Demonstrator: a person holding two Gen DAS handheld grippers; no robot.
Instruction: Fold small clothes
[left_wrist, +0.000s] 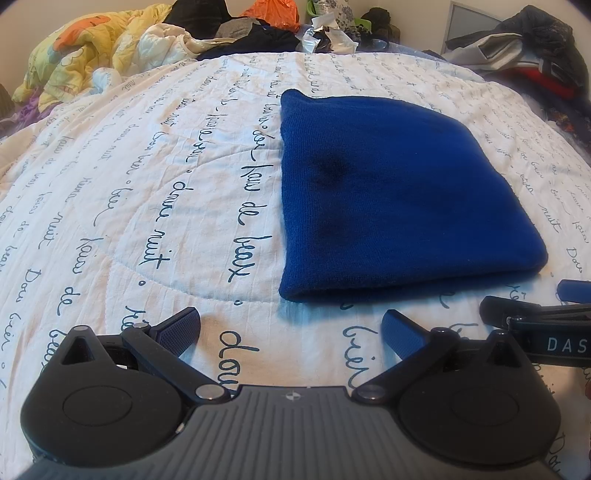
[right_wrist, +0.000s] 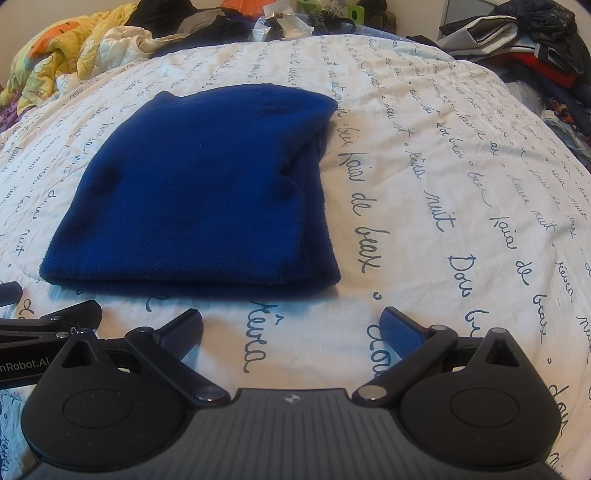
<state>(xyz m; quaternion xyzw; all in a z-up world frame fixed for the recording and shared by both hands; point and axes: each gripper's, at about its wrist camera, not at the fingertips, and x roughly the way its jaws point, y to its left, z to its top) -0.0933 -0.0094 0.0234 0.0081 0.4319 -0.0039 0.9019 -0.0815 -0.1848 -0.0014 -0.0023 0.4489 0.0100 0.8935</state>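
2 grippers hover low over a bed, both with jaws spread wide and holding nothing. The left gripper (left_wrist: 291, 328) sits just short of the near edge of a blue knit garment (left_wrist: 399, 195), which lies folded flat on the white quilt (left_wrist: 147, 184) printed with dark cursive writing. From the left wrist camera the garment lies ahead and to the right; from the right wrist camera it lies ahead and to the left, so it rests between the 2 tools. The right gripper (right_wrist: 291, 328) is likewise just in front of the garment's near fold, not touching it. Along the far side of the bed lie a crumpled yellow blanket (left_wrist: 85, 48) and a heap of dark clothes (left_wrist: 535, 48).
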